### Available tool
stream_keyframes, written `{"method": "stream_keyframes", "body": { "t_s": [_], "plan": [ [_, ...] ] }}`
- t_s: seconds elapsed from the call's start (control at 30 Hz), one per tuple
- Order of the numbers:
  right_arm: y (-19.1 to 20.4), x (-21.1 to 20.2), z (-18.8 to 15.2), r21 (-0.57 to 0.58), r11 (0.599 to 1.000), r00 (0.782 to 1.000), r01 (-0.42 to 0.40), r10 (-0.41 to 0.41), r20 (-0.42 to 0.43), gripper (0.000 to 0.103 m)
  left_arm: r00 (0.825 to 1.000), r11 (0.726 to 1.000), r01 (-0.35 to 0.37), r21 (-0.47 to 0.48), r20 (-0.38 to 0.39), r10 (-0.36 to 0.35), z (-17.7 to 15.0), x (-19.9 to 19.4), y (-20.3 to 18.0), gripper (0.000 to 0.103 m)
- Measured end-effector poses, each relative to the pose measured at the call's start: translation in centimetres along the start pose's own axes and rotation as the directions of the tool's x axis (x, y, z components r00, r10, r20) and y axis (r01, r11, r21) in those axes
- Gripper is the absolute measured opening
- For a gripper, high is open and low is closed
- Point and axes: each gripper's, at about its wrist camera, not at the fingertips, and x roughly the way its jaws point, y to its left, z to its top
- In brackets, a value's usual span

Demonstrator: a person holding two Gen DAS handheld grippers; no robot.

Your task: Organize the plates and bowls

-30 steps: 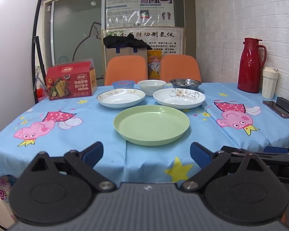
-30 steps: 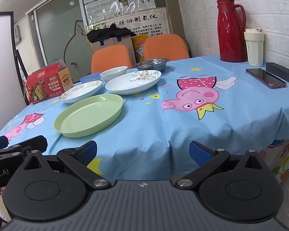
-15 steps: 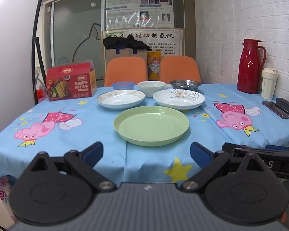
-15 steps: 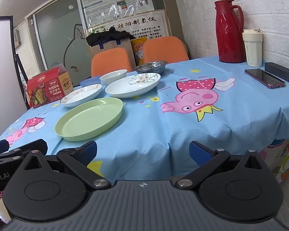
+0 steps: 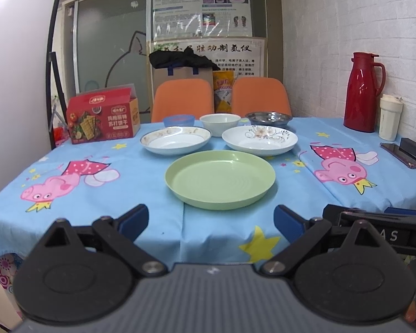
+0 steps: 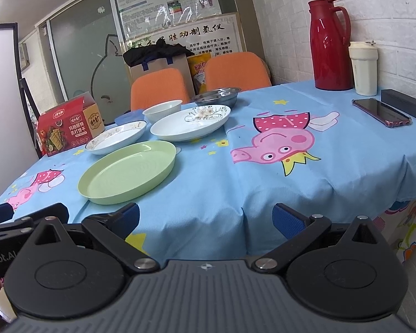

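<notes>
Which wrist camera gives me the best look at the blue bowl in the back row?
Left wrist view: the blue bowl shows its whole rim and front wall, left of the white bowl. In the right wrist view only a blue sliver shows, mostly hidden behind the white bowl.

We saw a counter (image 5: 141,194) under a blue cartoon cloth. On it lay a green plate (image 5: 220,179), two white plates (image 5: 176,140) (image 5: 259,140), three bowls behind them, a red box (image 5: 102,118), a flask (image 5: 363,91), a cup (image 5: 389,118) and a phone (image 5: 400,155).
</notes>
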Motion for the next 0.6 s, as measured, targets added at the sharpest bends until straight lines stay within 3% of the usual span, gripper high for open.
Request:
{"method": "stream_keyframes", "body": {
  "t_s": [0.3, 0.6],
  "plan": [
    [-0.2, 1.2, 0.7, -0.02, 1.0, 1.0, 0.022, -0.022, -0.012, 0.103, 1.0, 1.0, -0.001, 0.01, -0.018, 0.001, 1.2, 2.7, 0.1, 0.095],
    [0.7, 4.7, 4.1, -0.088, 0.996, 1.0, 0.03, -0.031, -0.007, 0.103, 0.999, 0.999, -0.031, -0.01, -0.032, 0.031, 4.2, 7.1, 1.7, 0.095]
  ]
}}
